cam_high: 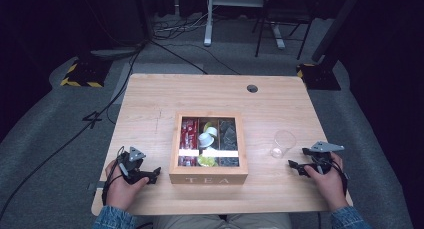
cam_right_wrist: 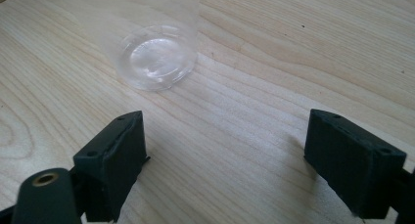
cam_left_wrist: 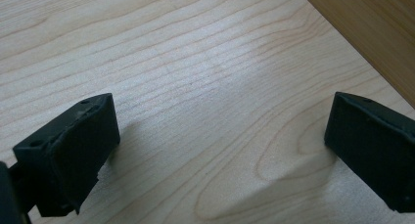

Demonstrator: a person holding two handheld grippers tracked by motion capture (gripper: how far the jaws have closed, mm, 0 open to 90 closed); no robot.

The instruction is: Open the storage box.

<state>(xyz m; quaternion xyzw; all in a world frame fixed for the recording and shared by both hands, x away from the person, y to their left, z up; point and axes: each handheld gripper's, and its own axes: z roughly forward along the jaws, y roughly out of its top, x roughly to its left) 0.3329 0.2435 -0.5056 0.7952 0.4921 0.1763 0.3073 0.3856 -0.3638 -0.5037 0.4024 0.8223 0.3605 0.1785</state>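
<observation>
**Both grippers spread wide, resting on the table either side of the tea box**

Left gripper (cam_high: 150,175) low on the table (cam_high: 150,104), held in the left hand (cam_high: 120,186) just left of the tea box (cam_high: 208,178); jaws pointing toward the box; in the left gripper view, jaws standing far apart with bare wood grain between them and nothing gripped; a darker wooden wall, apparently the box's, cutting across the upper right corner of that view.

Right gripper (cam_high: 298,160) on the far side of the box, held in the right hand (cam_high: 327,181); jaws aimed toward the clear plastic cup (cam_high: 283,143); in the right gripper view, jaws likewise released and wide, bare table between them; cup (cam_right_wrist: 157,43) upright ahead of the left jaw, near but not touched, not between the jaws.

Tea box near the front edge of the table, midway between the 2 grippers, with the word TEA on its front wall; lid closed with a see-through pane; 3 columns visible below the pane: red packets (cam_high: 188,134) at left, white and yellow capsules (cam_high: 207,139) in the middle, dark packets (cam_high: 229,136) at right; a pale strip running across the pane.

Cup standing alone on bare wood, right of the box and apart from it.

Small round hole (cam_high: 252,88) near the back edge of the table; grey carpet and trailing cables beyond.
</observation>
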